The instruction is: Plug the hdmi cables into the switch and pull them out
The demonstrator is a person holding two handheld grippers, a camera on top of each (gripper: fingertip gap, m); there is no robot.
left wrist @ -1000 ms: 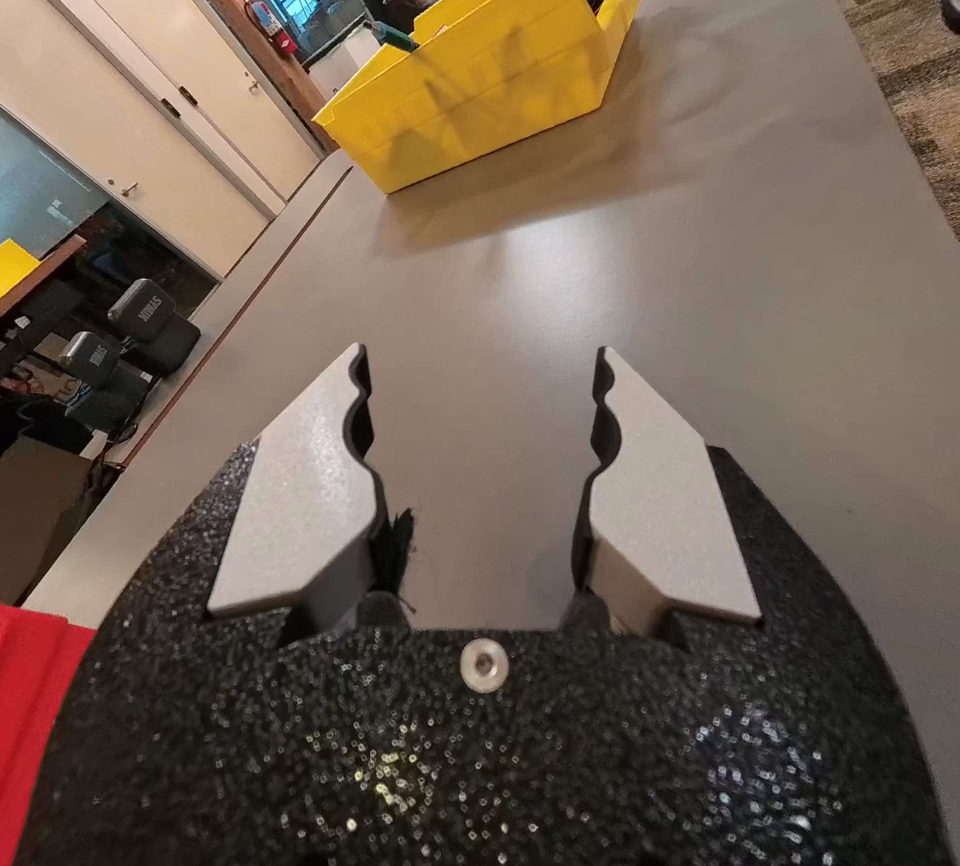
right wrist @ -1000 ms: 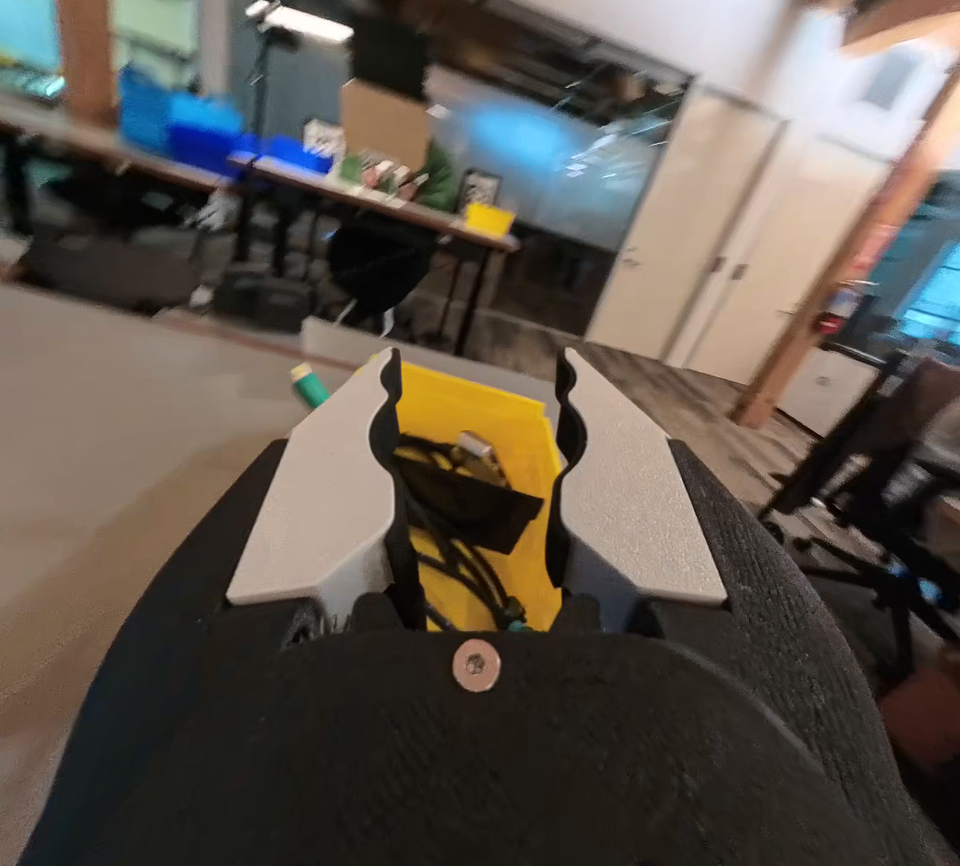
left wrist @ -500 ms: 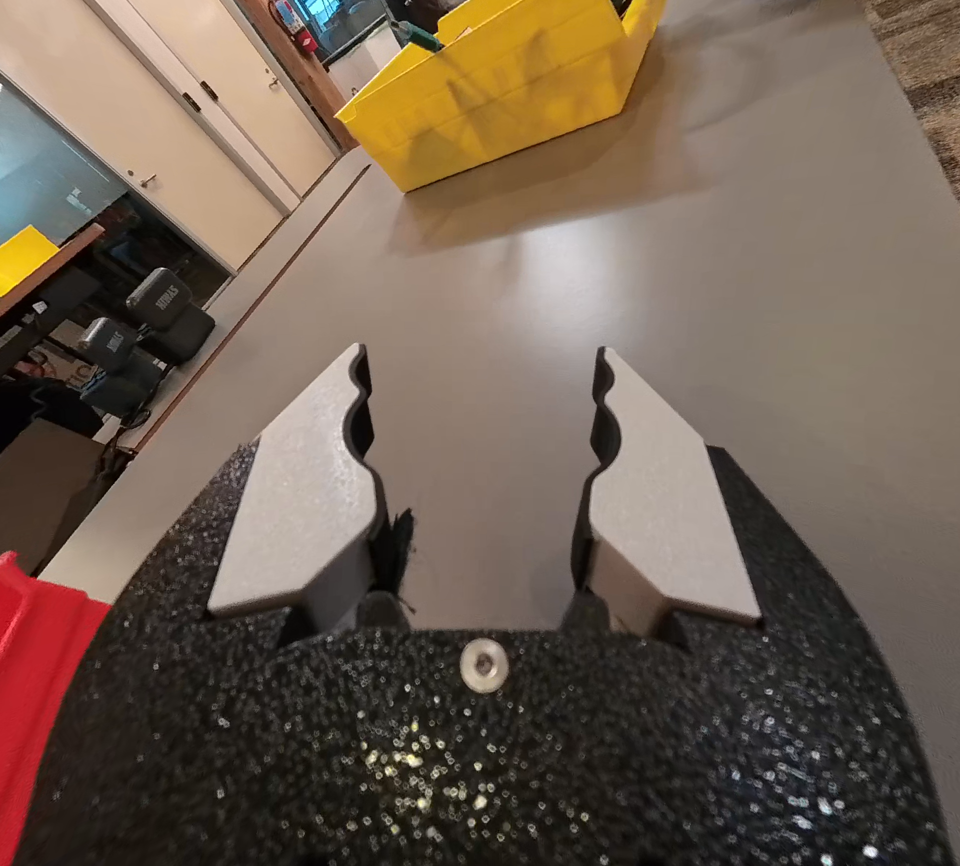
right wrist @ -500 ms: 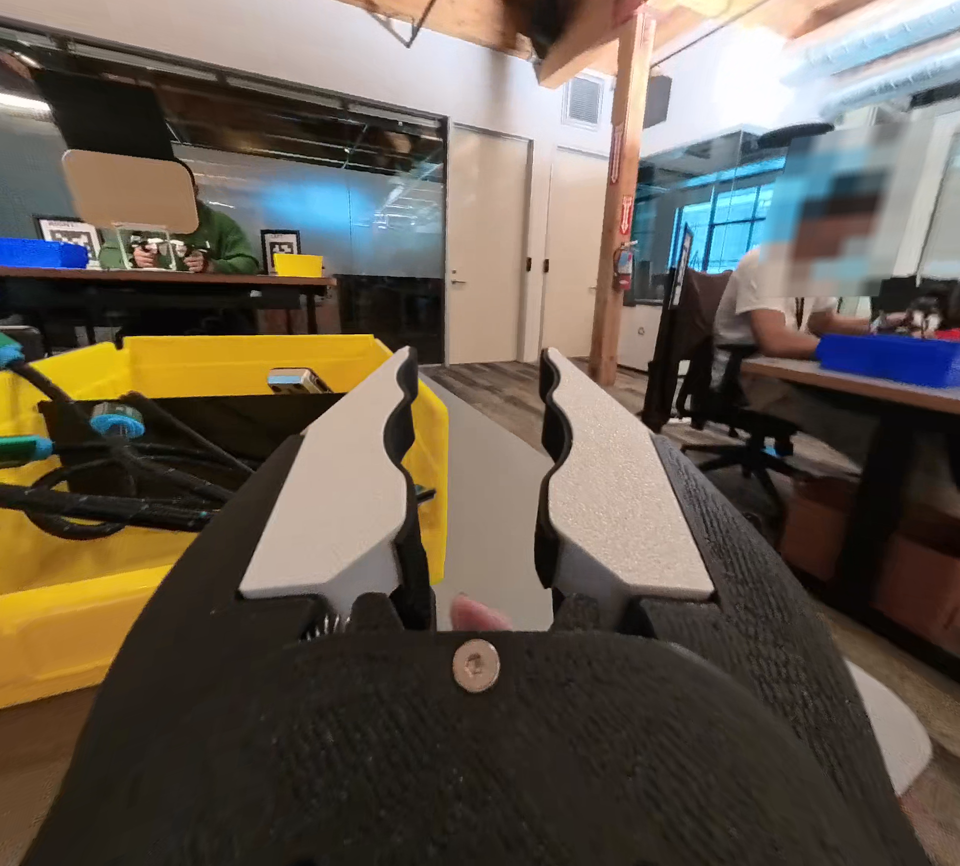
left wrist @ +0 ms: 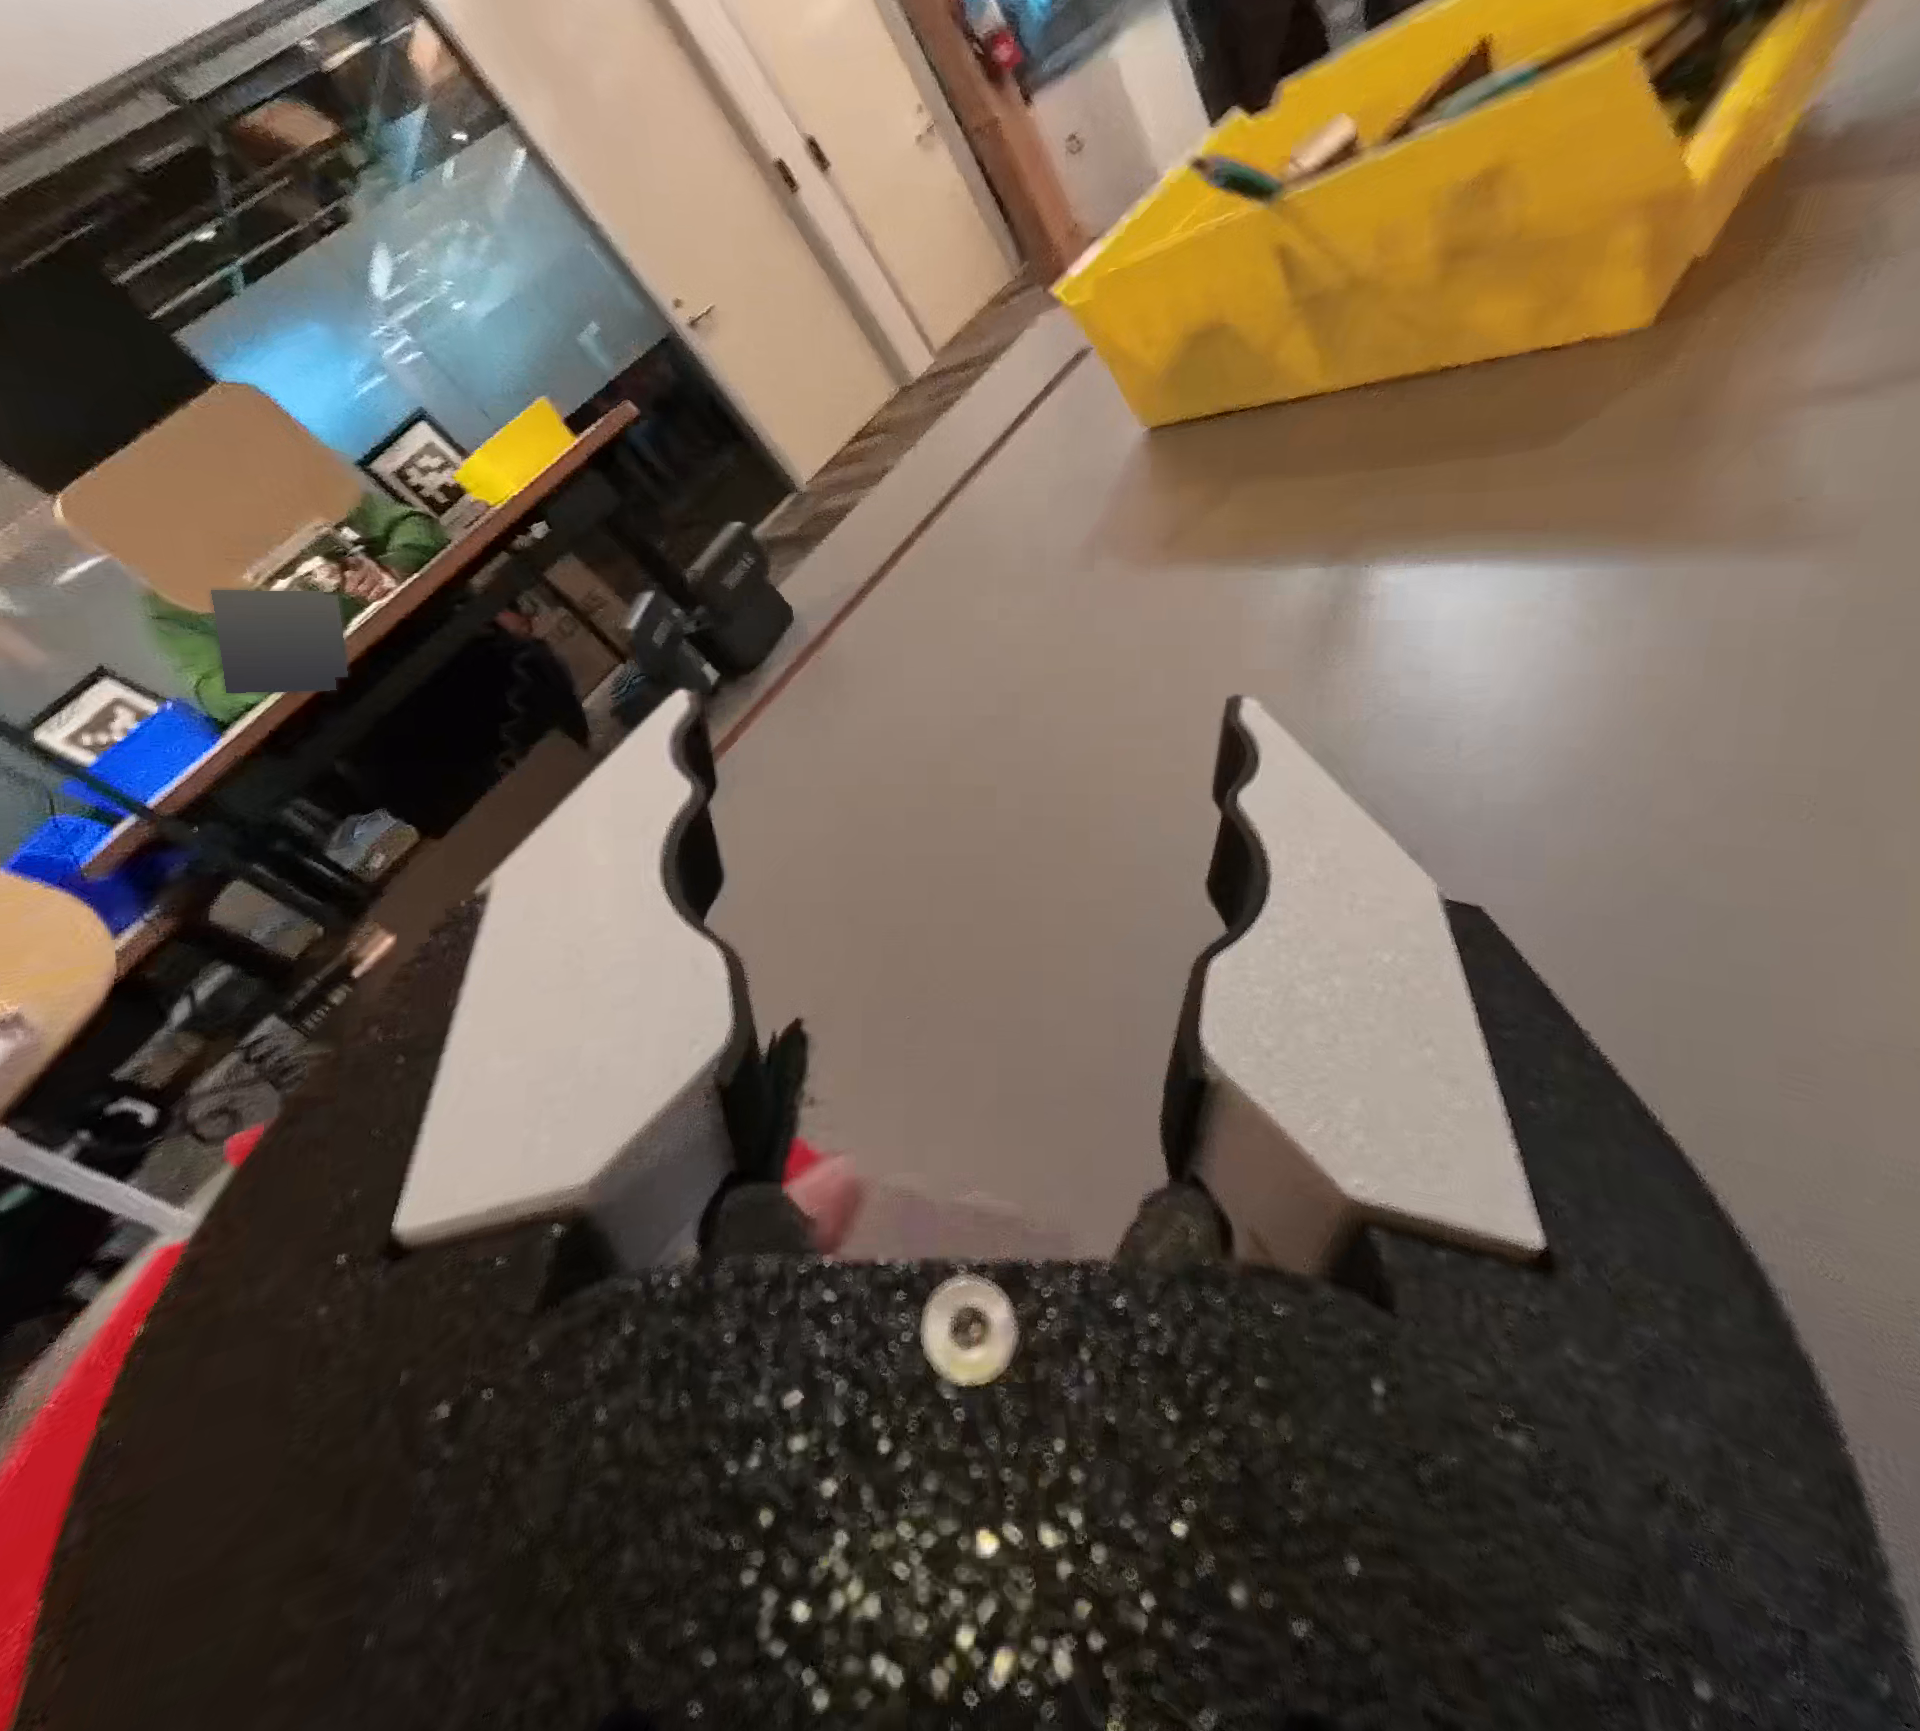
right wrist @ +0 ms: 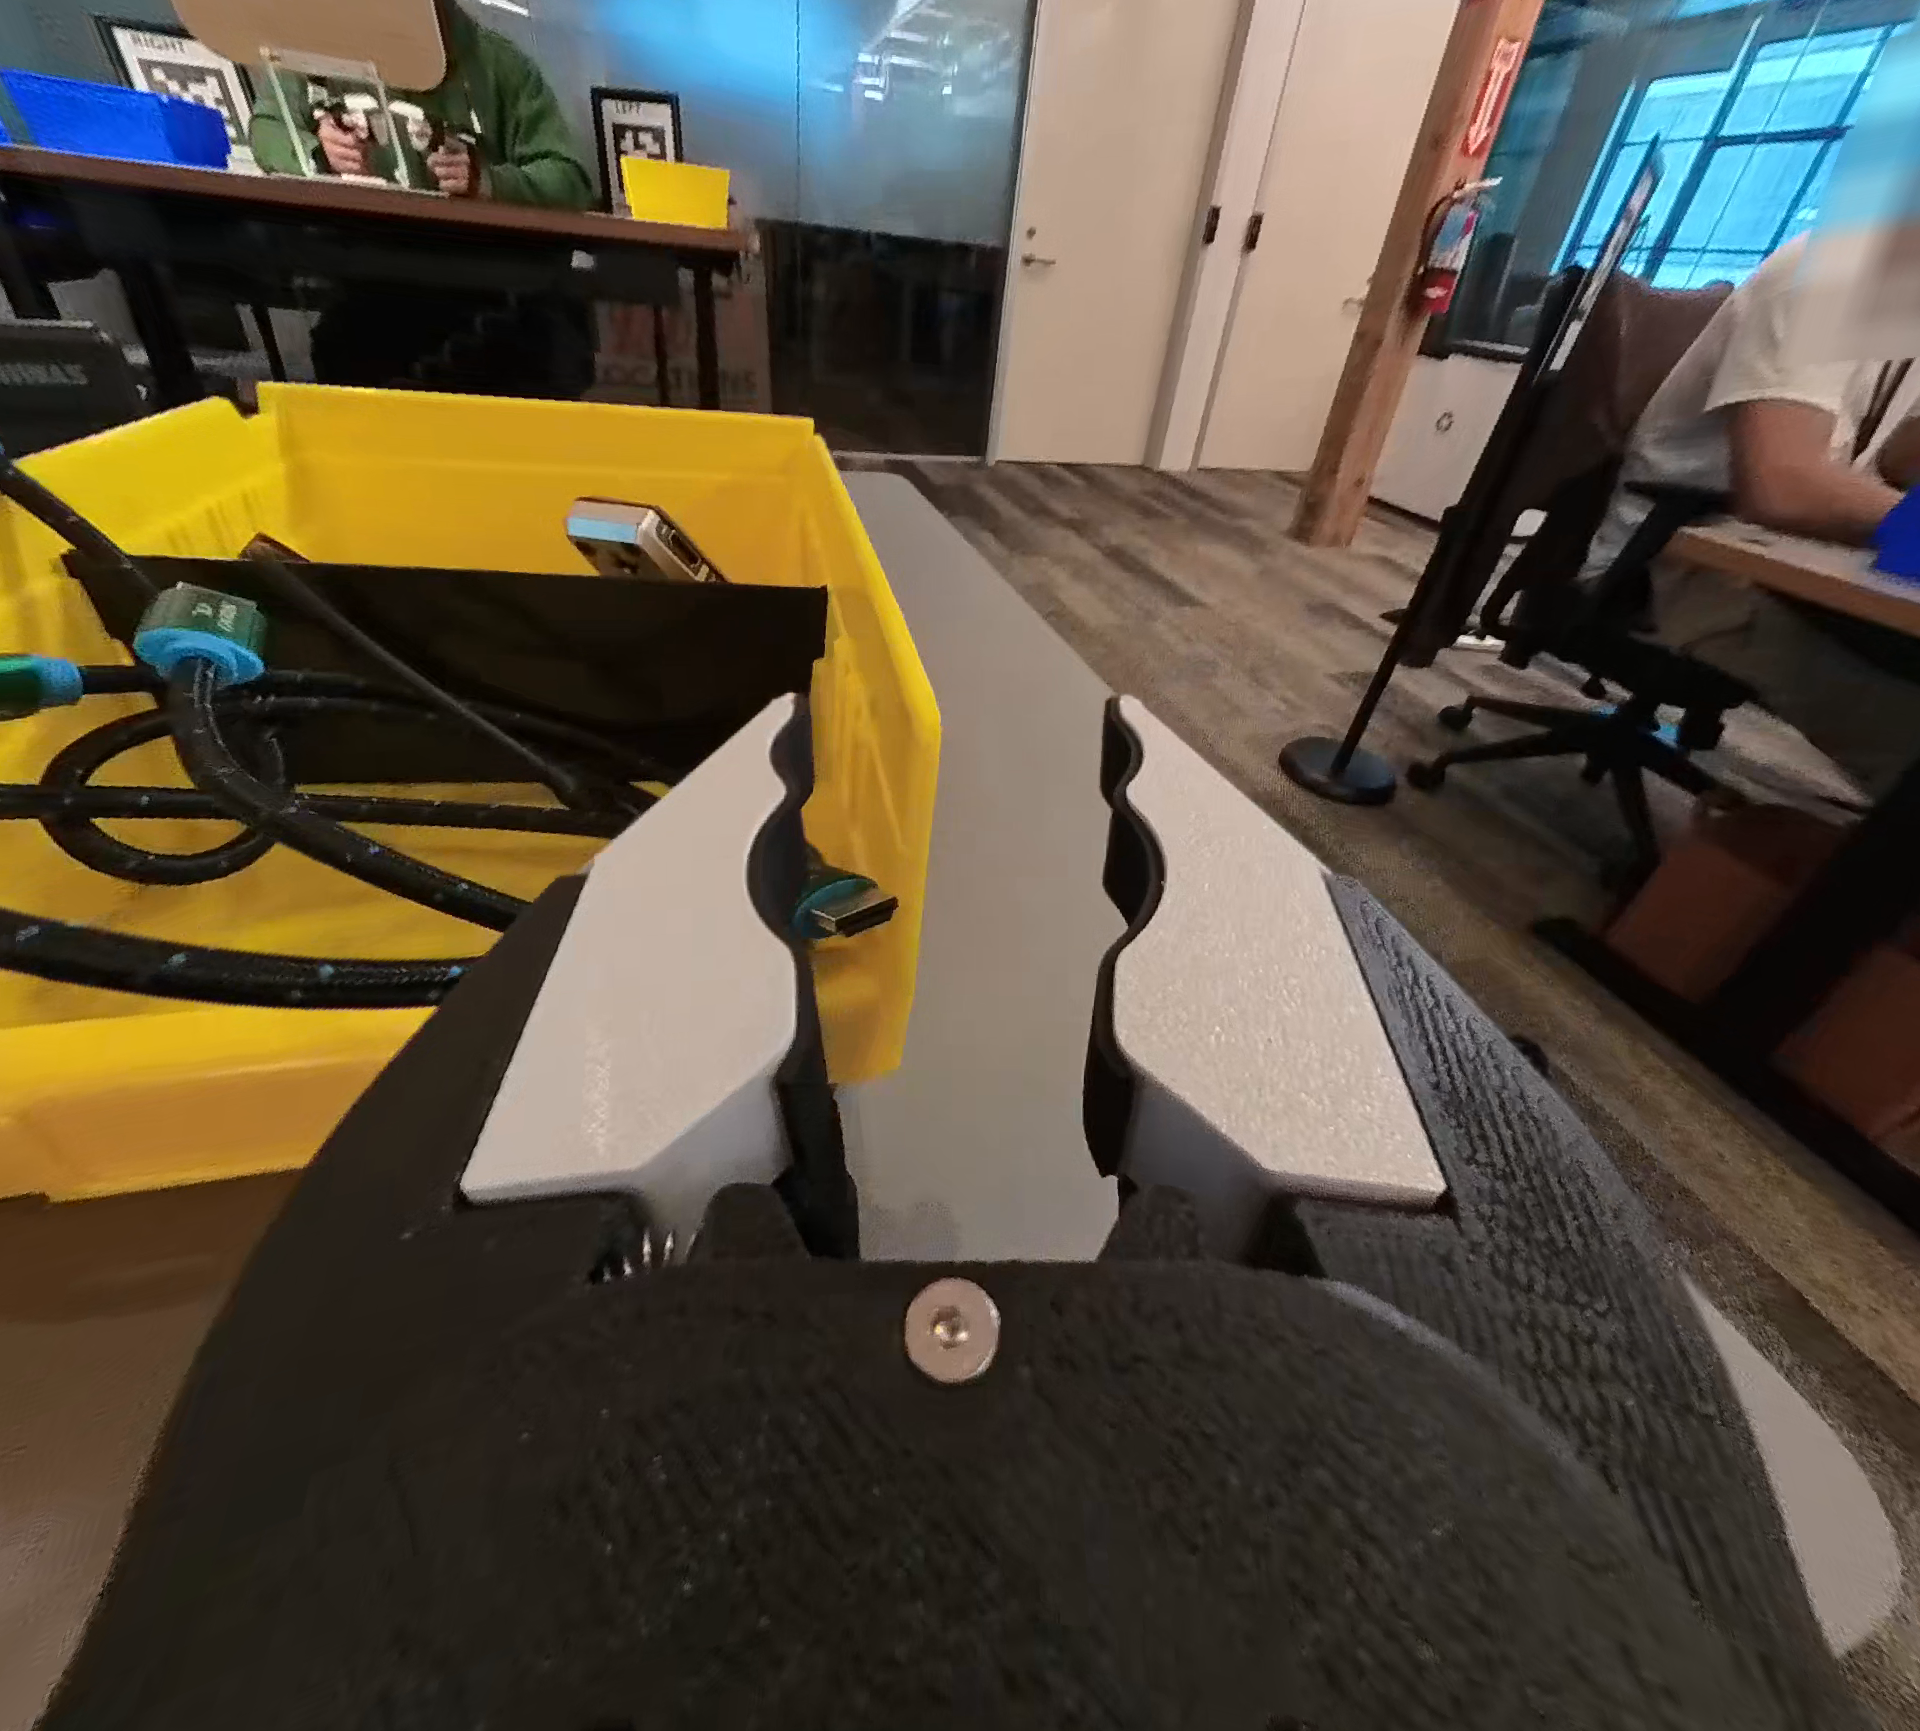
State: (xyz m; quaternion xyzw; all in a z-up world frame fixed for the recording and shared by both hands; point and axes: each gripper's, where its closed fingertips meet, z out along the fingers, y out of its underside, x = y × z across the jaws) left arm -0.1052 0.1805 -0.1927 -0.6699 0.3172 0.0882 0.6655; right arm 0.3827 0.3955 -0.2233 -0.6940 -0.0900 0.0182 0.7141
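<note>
Left gripper (left wrist: 961, 746) spread wide over bare grey table (left wrist: 1455, 694), holding nothing; yellow bin (left wrist: 1455, 268) well ahead, to the right. Right gripper (right wrist: 951, 725) likewise parted and empty, just beside the bin's near corner. HDMI cables (right wrist: 239, 808) coiled inside, one plug (right wrist: 847, 910) poking past the left finger (right wrist: 665, 954). Switch (right wrist: 644, 540) half hidden behind a black divider (right wrist: 499, 642).
</note>
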